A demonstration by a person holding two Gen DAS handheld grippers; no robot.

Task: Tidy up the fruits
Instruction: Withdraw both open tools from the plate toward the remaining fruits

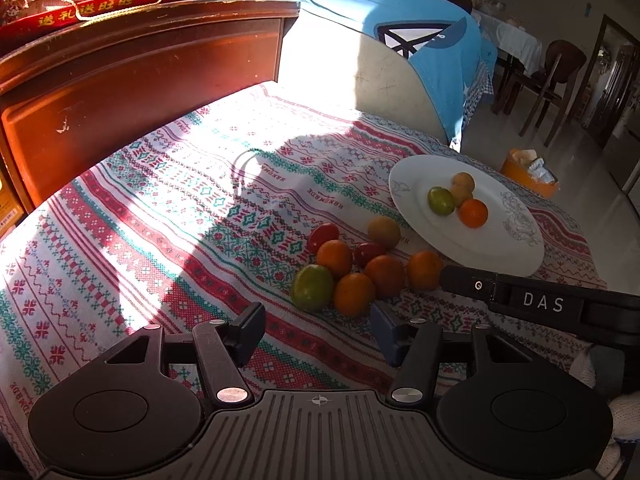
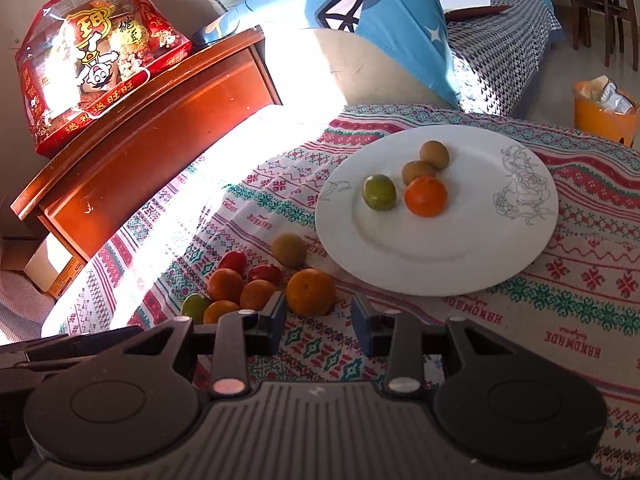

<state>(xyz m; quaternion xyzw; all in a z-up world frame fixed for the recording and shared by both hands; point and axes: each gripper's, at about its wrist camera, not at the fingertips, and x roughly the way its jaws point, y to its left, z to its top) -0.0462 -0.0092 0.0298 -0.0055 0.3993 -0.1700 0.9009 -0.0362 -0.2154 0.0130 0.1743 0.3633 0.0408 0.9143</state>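
A white plate [image 2: 436, 264] [image 1: 500, 248] lies on the patterned tablecloth and holds a green fruit [image 2: 379, 192], an orange [image 2: 425, 196] and two brown kiwis [image 2: 434, 155]. Left of it sits a loose pile: several oranges [image 1: 354, 294], a green fruit [image 1: 312, 287], two red tomatoes [image 1: 322, 235] and one kiwi [image 2: 289, 249]. My right gripper [image 2: 319, 320] is open, just short of the nearest orange [image 2: 311, 292], with nothing between its fingers. My left gripper [image 1: 318, 332] is open too, close in front of the pile. One right finger [image 1: 472, 285] reaches beside the pile's right orange.
A wooden cabinet [image 1: 140, 80] with a red snack bag [image 2: 96, 60] on top stands at the back left. A blue-covered cushion [image 2: 384, 20] lies behind the table. An orange bin [image 2: 604, 114] stands on the floor to the right. Bare cloth [image 1: 120, 220] stretches left of the pile.
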